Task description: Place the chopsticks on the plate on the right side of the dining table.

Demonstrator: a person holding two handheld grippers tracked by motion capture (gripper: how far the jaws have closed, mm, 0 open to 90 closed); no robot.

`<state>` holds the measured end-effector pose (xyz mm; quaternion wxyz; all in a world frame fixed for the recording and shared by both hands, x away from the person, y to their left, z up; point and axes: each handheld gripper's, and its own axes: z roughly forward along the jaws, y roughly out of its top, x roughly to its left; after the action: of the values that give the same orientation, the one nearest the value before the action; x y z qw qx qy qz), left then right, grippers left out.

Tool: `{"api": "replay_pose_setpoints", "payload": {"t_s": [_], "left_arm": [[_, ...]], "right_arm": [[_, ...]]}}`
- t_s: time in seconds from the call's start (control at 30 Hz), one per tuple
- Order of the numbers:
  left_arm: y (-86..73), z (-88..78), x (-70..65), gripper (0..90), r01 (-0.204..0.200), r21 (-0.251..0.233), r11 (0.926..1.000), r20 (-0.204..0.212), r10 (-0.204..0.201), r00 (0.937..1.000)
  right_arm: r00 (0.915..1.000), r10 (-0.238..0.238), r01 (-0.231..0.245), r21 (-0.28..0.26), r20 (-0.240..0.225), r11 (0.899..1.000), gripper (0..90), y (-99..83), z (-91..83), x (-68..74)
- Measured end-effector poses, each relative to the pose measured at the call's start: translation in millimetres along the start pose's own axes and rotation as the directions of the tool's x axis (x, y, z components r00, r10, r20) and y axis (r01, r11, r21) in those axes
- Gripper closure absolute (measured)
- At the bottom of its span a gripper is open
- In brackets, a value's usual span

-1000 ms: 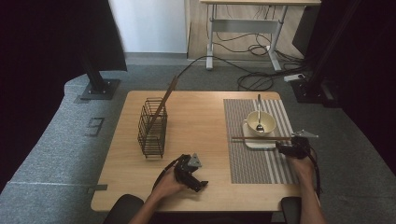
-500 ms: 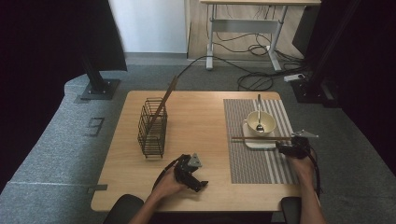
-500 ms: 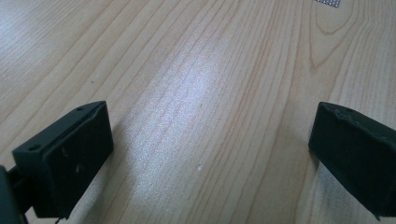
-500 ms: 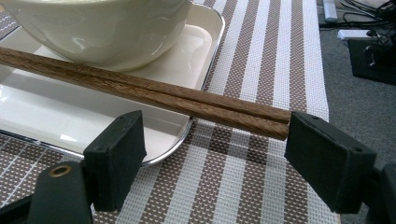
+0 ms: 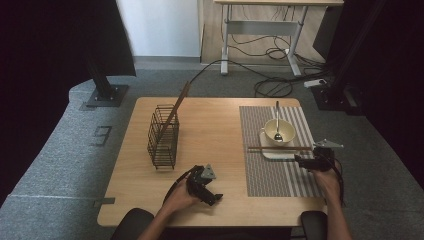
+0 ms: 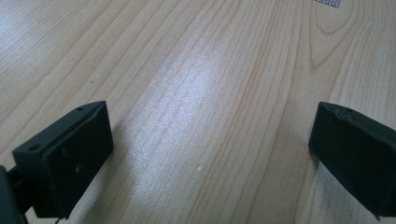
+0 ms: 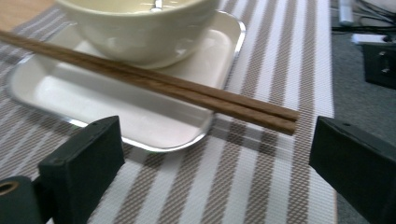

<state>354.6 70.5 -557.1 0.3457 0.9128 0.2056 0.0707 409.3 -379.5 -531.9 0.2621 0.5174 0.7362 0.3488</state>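
While my right tool (image 7: 212,154) gapes over the chopsticks (image 7: 154,83), they lie free across the small tray (image 7: 56,88).
Its jaws have just been opening, nothing between them; my left tool (image 6: 210,154) rests open on the bare surface (image 5: 215,125). Brushing those round sticks, I reckon, would roll them off the tray's rim, against the bowl (image 7: 135,23).

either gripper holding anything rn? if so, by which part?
Nothing held. Right gripper has just been opening; its jaws stand wide, short of the chopsticks lying across the tray. Left gripper is open over bare table.
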Motion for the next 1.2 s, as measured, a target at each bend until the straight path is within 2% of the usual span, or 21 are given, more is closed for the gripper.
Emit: {"api": "replay_pose_setpoints", "payload": {"t_s": [0.2,0.5,0.73,0.93,1.07,1.2], "left_arm": [[0.0,0.0,0.1,0.0,0.0,0.0,1.0,0.0,0.0,1.0],[0.0,-0.1,0.1,0.0,0.0,0.0,1.0,0.0,0.0,1.0],[0.0,-0.2,0.2,0.0,-0.002,0.001,1.0,0.0,0.002,1.0],[-0.1,-0.2,0.1,0.0,-0.001,0.0,1.0,-0.001,0.001,1.0],[-0.1,-0.2,0.0,0.0,0.0,0.0,1.0,-0.001,0.0,1.0],[-0.2,-0.1,-0.2,0.0,0.004,-0.003,1.0,-0.002,-0.004,1.0]], "right_arm": [[0.9985,-0.052,0.052,-0.009,-0.018,0.999,1.1,5.8,-18.5,10.4],[0.9966,-0.064,0.063,-0.008,-0.053,0.998,1.1,8.4,-50.7,21.8],[0.9903,-0.098,0.096,-0.018,-0.099,0.995,1.0,13.6,-73.3,44.4],[0.9737,-0.161,0.162,-0.002,-0.162,0.987,1.0,23.0,-87.0,75.3],[0.9549,-0.195,0.199,-0.008,-0.224,0.98,1.1,27.6,-87.0,98.6],[0.9342,-0.223,0.232,-0.002,-0.278,0.973,0.6,28.9,-75.9,118.4]]}}
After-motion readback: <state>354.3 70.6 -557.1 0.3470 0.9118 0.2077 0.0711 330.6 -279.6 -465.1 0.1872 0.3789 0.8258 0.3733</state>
